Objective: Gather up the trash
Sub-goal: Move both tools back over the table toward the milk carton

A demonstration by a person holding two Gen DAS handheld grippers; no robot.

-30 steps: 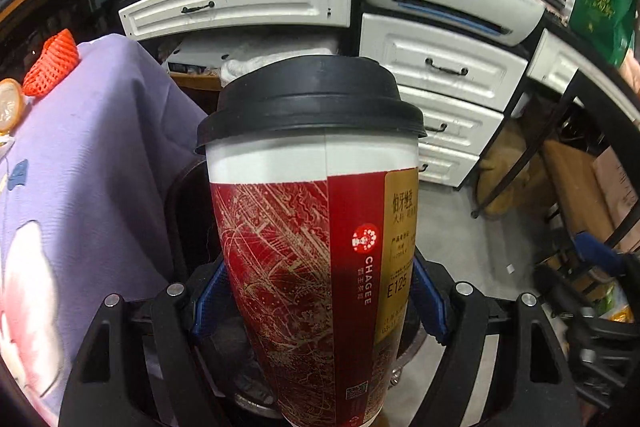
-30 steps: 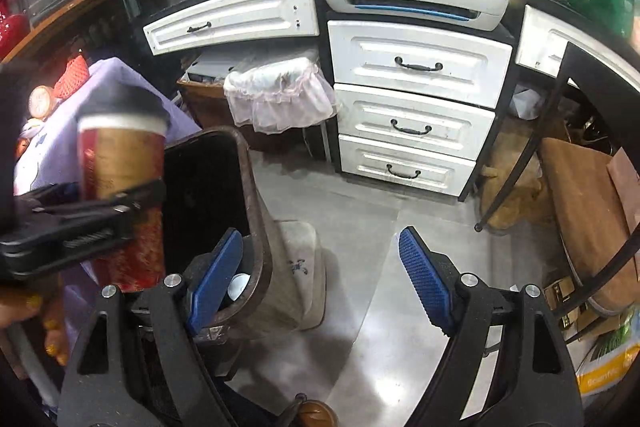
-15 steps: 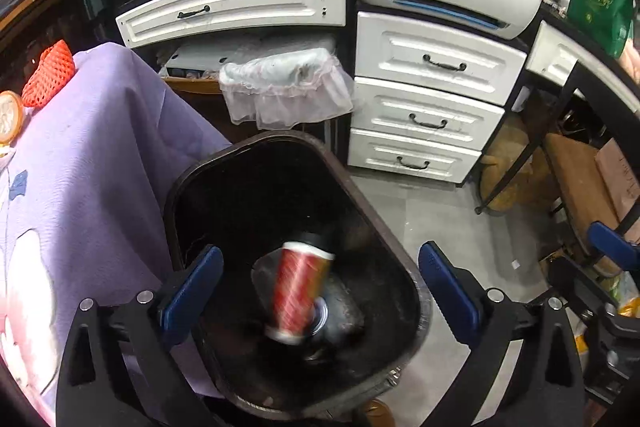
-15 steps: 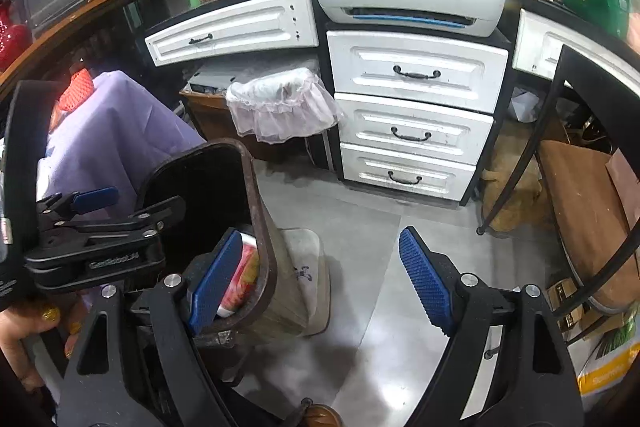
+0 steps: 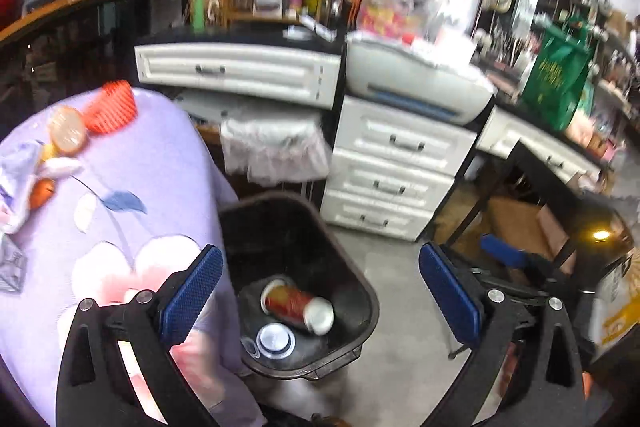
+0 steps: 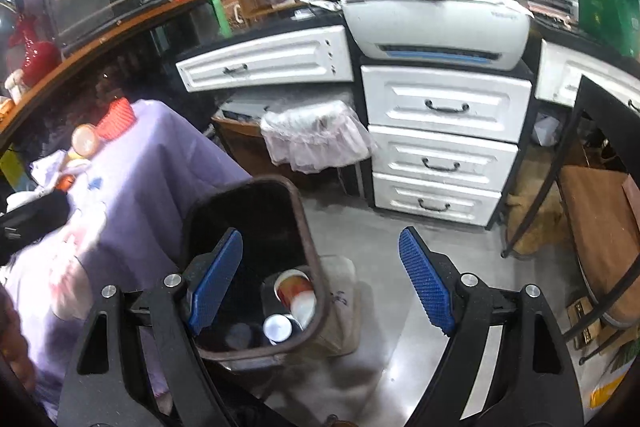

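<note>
Both of my grippers hang over the floor beside the table, and neither carries anything. The left gripper (image 5: 320, 291) has its blue-padded fingers (image 5: 192, 295) spread wide, with the black trash bin (image 5: 362, 283) showing in the gap between them. The right gripper (image 6: 320, 283) is just as wide apart, its left pad in front of the bin's opening and its right pad over bare grey floor (image 6: 368, 227).

The red paper cup (image 5: 296, 307) lies on its side at the bottom of the bin, white rim toward the right in my left camera. Just beside it, nearer the bin's front wall, sits a round clear lid (image 5: 275, 339). From the right camera I see the same cup (image 6: 296, 293) against the bin's right wall (image 6: 308, 247), with the lid (image 6: 277, 329) below it.

The bin stands on the floor, touching the hanging edge of the lilac flowered tablecloth (image 5: 132, 167). Up on the table, well apart from the bin, I see an orange foam net (image 5: 114, 107), a round peach-coloured disc (image 5: 67, 135) just beside it, and some crumpled white wrapping (image 5: 24, 167). Behind the bin are white drawers (image 5: 394, 183) and a white printer (image 5: 420, 83) on top.
</note>
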